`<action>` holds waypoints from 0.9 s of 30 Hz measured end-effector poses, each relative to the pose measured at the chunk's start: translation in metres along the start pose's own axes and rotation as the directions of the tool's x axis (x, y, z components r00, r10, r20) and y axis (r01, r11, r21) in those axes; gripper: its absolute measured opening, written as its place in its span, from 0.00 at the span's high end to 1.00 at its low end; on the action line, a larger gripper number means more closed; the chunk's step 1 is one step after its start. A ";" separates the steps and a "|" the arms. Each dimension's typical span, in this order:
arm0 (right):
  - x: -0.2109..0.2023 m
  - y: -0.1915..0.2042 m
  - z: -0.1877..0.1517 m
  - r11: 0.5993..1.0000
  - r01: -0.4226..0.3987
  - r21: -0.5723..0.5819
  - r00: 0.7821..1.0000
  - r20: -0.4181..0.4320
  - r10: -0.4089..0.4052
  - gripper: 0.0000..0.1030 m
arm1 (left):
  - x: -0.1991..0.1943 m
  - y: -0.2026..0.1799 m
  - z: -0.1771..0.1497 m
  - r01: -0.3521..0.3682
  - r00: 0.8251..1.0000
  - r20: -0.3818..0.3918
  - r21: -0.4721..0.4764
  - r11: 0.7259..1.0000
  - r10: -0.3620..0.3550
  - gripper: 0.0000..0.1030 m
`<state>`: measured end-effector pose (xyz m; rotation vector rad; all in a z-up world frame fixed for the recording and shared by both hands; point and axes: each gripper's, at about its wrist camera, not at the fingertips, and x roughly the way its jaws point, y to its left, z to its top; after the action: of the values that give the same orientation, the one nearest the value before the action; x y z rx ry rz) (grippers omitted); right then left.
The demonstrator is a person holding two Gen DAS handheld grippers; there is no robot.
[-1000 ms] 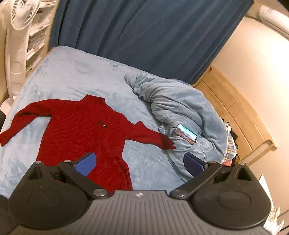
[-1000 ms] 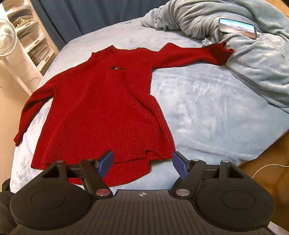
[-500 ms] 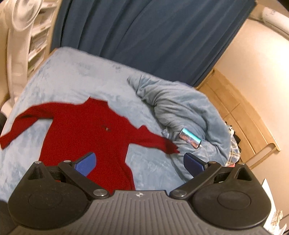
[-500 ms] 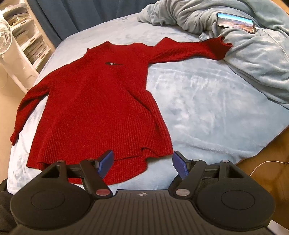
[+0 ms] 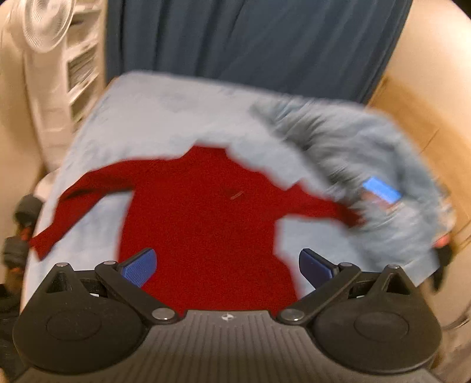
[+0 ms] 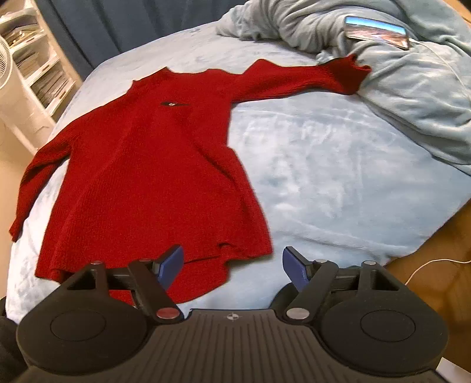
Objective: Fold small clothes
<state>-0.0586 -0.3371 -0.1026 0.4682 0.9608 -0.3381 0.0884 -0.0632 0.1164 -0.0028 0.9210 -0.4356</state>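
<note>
A red knit sweater [image 6: 153, 165] lies flat on the light blue bed [image 6: 323, 176], sleeves spread out to both sides. Its right cuff rests against the bunched blanket [image 6: 412, 88]. My right gripper [image 6: 232, 265] hovers over the sweater's lower right hem; its jaws are opening and nothing is gripped between them. In the blurred left wrist view the sweater [image 5: 206, 221] fills the middle. My left gripper [image 5: 226, 266] stands open above the sweater's lower body, empty.
A phone [image 6: 376, 31] with a lit screen and a white cable lies on the blanket. A white fan [image 5: 44, 23] and shelves stand left of the bed, a dark blue curtain [image 5: 250, 41] behind it. The wooden bed frame [image 6: 441, 250] shows at the right.
The left gripper has dropped and swung towards the sweater, which now sits centred in its blurred view. The right gripper has barely moved, and its jaws stand slightly wider.
</note>
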 end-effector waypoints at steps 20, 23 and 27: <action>0.059 0.012 -0.023 0.983 0.090 -0.162 0.993 -0.064 -0.101 0.24 | 0.186 0.156 -0.153 -0.304 0.919 -0.211 0.158 0.939 0.333 0.00; 0.065 0.022 -0.022 0.979 0.078 -0.186 0.994 -0.067 -0.092 0.24 | 0.209 0.145 -0.158 -0.332 0.902 -0.217 0.204 0.921 0.373 0.00; 0.069 0.031 -0.020 0.978 0.067 -0.198 0.994 -0.068 -0.082 0.24 | 0.237 0.152 -0.157 -0.344 0.881 -0.262 0.220 0.913 0.395 0.00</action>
<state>-0.0214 -0.3049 -0.1632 0.2672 1.0763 -0.2910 0.1472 0.0177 -0.1904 0.4008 1.1543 -0.1525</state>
